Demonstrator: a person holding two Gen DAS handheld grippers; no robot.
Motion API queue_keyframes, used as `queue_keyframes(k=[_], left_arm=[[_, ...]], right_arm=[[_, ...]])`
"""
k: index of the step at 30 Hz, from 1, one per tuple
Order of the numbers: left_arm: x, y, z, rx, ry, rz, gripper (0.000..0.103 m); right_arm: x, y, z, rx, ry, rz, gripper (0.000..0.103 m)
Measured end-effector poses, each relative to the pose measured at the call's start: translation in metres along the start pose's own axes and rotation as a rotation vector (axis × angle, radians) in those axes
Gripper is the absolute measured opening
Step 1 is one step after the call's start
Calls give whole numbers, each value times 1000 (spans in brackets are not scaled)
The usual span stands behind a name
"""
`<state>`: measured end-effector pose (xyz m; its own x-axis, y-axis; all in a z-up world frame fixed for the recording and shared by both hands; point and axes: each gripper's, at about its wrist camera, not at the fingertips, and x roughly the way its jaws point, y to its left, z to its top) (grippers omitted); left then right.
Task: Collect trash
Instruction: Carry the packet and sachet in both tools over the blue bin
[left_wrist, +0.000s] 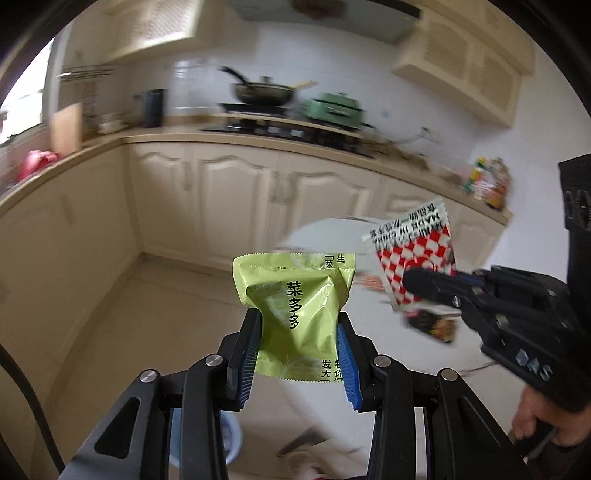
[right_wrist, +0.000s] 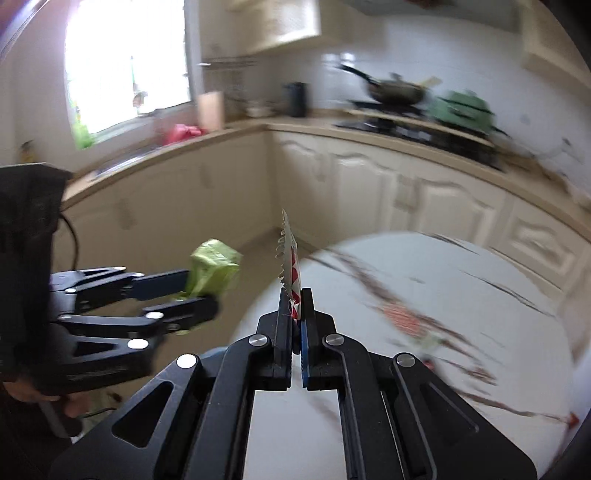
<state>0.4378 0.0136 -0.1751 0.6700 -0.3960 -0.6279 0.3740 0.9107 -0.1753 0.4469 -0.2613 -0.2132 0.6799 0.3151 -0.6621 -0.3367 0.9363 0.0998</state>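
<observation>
A green snack packet (left_wrist: 295, 295) with black lettering sits upright between the blue pads of my left gripper (left_wrist: 298, 321), which is shut on it. To its right my right gripper (left_wrist: 415, 284) is shut on a red-and-white checkered wrapper (left_wrist: 413, 243) held in the air. In the right wrist view that wrapper (right_wrist: 290, 254) stands edge-on, pinched between the closed fingers of my right gripper (right_wrist: 295, 297). The left gripper (right_wrist: 207, 291) with the green packet (right_wrist: 214, 269) hangs to the left, beside the round white marble table (right_wrist: 461, 280).
More wrappers lie on the table, a reddish one (right_wrist: 402, 317) and a dark one (left_wrist: 432, 326). A blue bin (left_wrist: 231, 439) stands on the floor below. Cream cabinets and a counter with a stove (left_wrist: 280, 129), pan and green pot run behind. Snack bags (left_wrist: 487, 181) sit on the right counter.
</observation>
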Motion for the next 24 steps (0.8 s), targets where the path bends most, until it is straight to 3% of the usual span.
queue_keyframes(k=[4, 9, 12, 15, 24], left_arm=[[-23, 61, -29, -75, 17, 107, 36], [-12, 126, -78, -174, 125, 194, 36], [16, 159, -111, -234, 222, 219, 36], [58, 185, -147, -291, 333, 199, 36], [182, 239, -207, -395, 575, 110, 40]], right_arm=[[35, 69, -1, -41, 28, 117, 4], [108, 139, -26, -82, 116, 200, 5], [159, 153, -52, -72, 211, 212, 5], [223, 158, -90, -55, 352, 193, 5], [350, 119, -183, 68, 639, 189, 6]])
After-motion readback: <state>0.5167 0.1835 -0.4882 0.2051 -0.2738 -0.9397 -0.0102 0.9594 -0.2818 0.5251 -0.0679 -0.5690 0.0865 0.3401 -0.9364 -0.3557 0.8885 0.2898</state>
